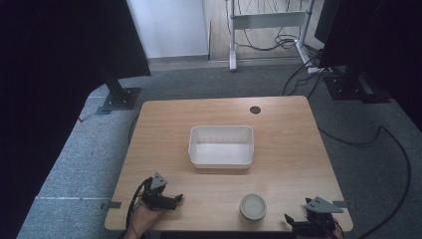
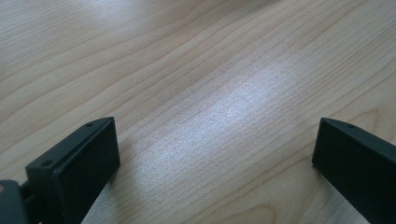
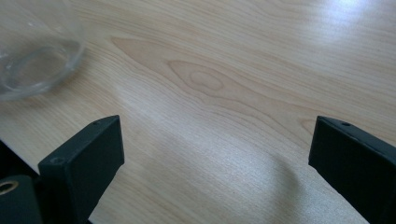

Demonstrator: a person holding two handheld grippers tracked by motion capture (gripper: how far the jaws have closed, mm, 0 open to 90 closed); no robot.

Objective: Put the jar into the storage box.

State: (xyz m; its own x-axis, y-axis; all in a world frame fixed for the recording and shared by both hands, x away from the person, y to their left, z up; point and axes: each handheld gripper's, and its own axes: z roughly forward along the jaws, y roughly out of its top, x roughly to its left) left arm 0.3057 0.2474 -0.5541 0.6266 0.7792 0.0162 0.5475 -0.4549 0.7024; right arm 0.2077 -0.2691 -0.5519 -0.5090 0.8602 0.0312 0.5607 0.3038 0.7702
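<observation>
A white rectangular bin (image 1: 247, 149) stands empty in the middle of the wooden table (image 1: 288, 149). A round clear glass (image 1: 253, 207) sits near the front edge, right of centre; in the right gripper view the glass (image 3: 32, 60) is at upper left. My left gripper (image 1: 177, 199) rests at the front left of the table, jaws pointing right, open over bare wood (image 2: 217, 140). My right gripper (image 1: 289, 220) is at the front right corner, open, pointing left toward the glass, with nothing between its jaws (image 3: 217, 140).
A dark round hole (image 1: 255, 110) marks the table's far side. Beyond the table, on grey carpet, are black stands (image 1: 118, 94), trailing cables (image 1: 383, 134) and a white desk frame (image 1: 266, 22).
</observation>
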